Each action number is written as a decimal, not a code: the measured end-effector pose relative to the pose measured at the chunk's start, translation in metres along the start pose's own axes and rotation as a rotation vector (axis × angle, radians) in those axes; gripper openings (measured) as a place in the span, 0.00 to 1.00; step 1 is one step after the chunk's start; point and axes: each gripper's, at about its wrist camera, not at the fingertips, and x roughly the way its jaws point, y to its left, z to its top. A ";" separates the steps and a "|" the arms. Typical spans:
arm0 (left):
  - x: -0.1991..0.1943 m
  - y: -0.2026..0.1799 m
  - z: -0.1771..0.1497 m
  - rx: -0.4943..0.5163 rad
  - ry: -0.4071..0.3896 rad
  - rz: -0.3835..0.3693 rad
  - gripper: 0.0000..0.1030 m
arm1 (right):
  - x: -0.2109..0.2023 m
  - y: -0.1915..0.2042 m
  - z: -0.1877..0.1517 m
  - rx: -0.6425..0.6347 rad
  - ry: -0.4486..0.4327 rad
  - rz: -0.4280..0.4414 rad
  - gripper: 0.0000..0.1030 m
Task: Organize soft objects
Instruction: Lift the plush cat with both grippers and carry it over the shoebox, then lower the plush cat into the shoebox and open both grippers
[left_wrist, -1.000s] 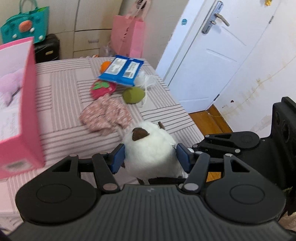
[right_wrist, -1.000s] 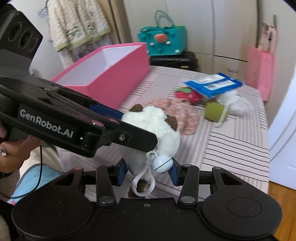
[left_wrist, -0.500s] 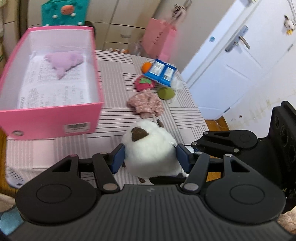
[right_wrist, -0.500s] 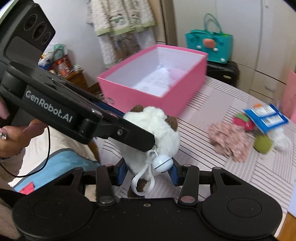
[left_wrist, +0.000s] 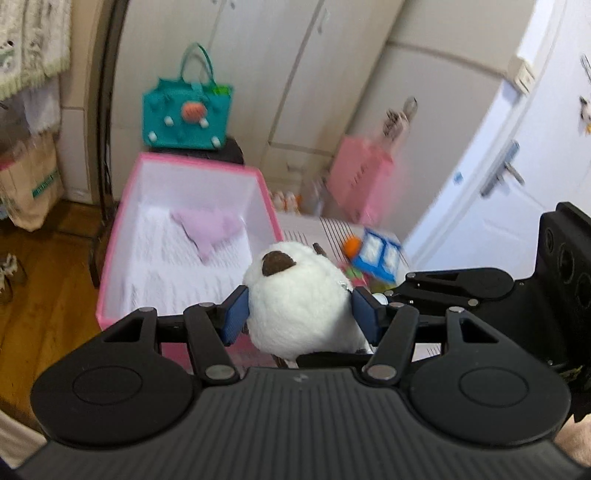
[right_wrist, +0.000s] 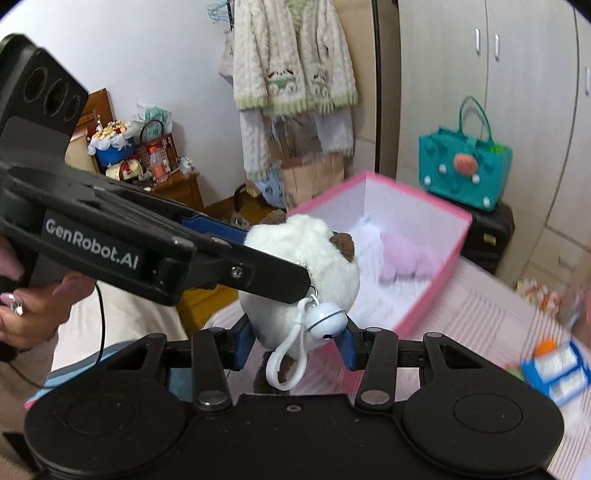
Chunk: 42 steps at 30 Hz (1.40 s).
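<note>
In your left wrist view, your left tongs (left_wrist: 299, 314) are clamped on the white plush toy (left_wrist: 301, 301), a blue pad pressed into each side of its fluffy body. The toy hangs in the air at the near end of the pink box (left_wrist: 110, 258), which sits open with a lilac soft item (left_wrist: 208, 230) already lying on its white lining. Beyond the box, on the striped table (left_wrist: 325, 227), a blue packet (left_wrist: 378, 256) and an orange ball (left_wrist: 351, 244) wait; they are blurred.

In your right wrist view, your right tongs (right_wrist: 297, 341) are also clamped on the toy, lower down on its body, while the left tongs cross in from the side and grip it higher up. A white bell (right_wrist: 325, 320) on a plastic loop dangles from the toy, right beside one right pad.

The risk is in the release. If you open one pair of tongs before the toy is over the box's inside, it may swing on the other pair and drop onto the rim or the table. The loop could also snag on a pad and drag the toy back out as you withdraw.
</note>
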 end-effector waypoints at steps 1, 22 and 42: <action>0.002 0.005 0.004 -0.003 -0.014 0.006 0.57 | 0.006 -0.003 0.007 0.001 -0.007 0.004 0.50; 0.158 0.123 0.091 -0.098 -0.001 0.166 0.55 | 0.191 -0.109 0.091 -0.030 0.096 0.011 0.51; 0.181 0.115 0.088 0.097 0.012 0.329 0.44 | 0.218 -0.115 0.091 -0.194 0.159 -0.067 0.67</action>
